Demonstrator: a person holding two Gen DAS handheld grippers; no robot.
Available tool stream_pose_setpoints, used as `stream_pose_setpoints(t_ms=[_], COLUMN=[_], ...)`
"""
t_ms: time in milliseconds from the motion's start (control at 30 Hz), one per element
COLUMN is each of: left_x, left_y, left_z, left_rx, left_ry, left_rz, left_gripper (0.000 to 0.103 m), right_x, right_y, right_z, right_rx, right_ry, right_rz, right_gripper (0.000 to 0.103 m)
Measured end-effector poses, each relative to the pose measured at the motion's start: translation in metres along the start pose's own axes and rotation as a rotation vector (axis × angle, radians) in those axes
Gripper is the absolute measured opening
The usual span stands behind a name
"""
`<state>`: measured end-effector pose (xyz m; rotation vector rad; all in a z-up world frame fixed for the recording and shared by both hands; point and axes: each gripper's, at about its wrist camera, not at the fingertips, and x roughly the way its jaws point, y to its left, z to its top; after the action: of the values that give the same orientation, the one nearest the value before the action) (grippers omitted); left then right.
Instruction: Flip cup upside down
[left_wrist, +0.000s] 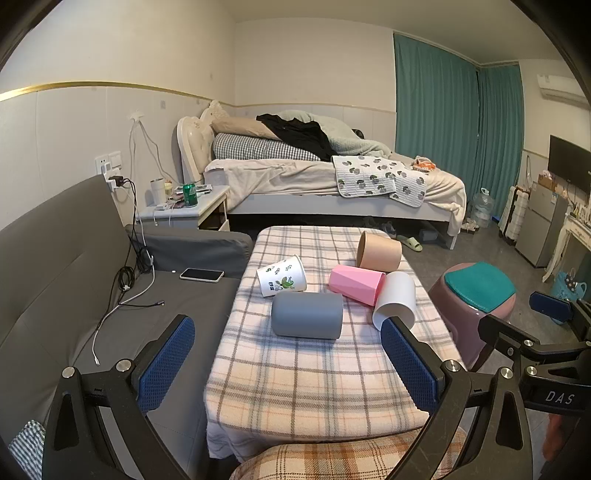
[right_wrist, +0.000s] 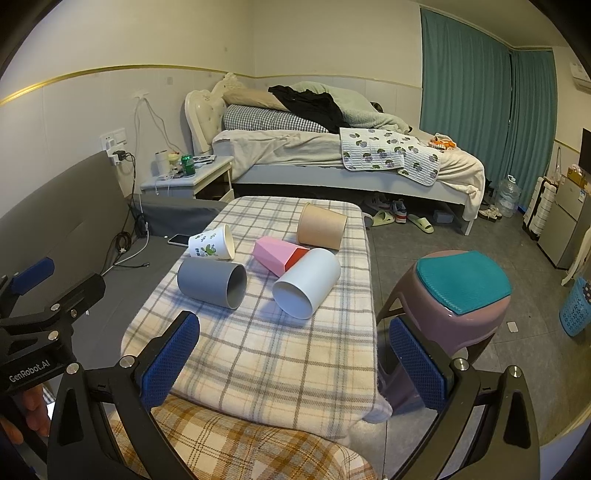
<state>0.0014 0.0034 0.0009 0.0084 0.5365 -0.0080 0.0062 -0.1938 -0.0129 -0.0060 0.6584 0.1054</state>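
Both claws hover low at the near end of the plaid-covered table (left_wrist: 314, 387), level, pointing far. My left gripper (left_wrist: 288, 365) is spread wide, holding nothing; my right gripper (right_wrist: 295, 365) likewise. Five cups lie on their sides mid-table: grey cup (left_wrist: 306, 320) nearest, white cup (right_wrist: 306, 282) right of it, pink cup (left_wrist: 356, 284), tan cup (left_wrist: 378, 251), printed paper cup (left_wrist: 282, 276). Bare cloth lies between claws and cups. A stool (right_wrist: 454, 295) stands just beside the table's right edge.
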Motion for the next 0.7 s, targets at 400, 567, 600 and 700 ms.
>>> stream_pose_setpoints(t_ms=[400, 567, 600, 700], left_x=[0.0001, -0.0004, -0.0004, -0.0005], left_y=[0.0001, 0.0004, 0.0004, 0.0007], left_z=[0.0001, 0.0003, 0.0003, 0.0005], left_rx=[0.001, 0.001, 0.002, 0.001], left_ry=[-0.001, -0.002, -0.002, -0.002], left_rz=[0.0, 0.001, 0.001, 0.001], left_gripper=[0.103, 0.103, 0.103, 0.103], right_x=[-0.0025, -0.0023, -0.0021, -0.0023], right_y=[0.0009, 0.0013, 0.0017, 0.0018], right_z=[0.0021, 0.0026, 0.0026, 0.0026], right_rx=[-0.003, -0.002, -0.002, -0.003], right_ry=[0.001, -0.002, -0.003, -0.003], right_rz=[0.0, 0.001, 0.001, 0.001], right_gripper=[0.103, 0.103, 0.103, 0.103])
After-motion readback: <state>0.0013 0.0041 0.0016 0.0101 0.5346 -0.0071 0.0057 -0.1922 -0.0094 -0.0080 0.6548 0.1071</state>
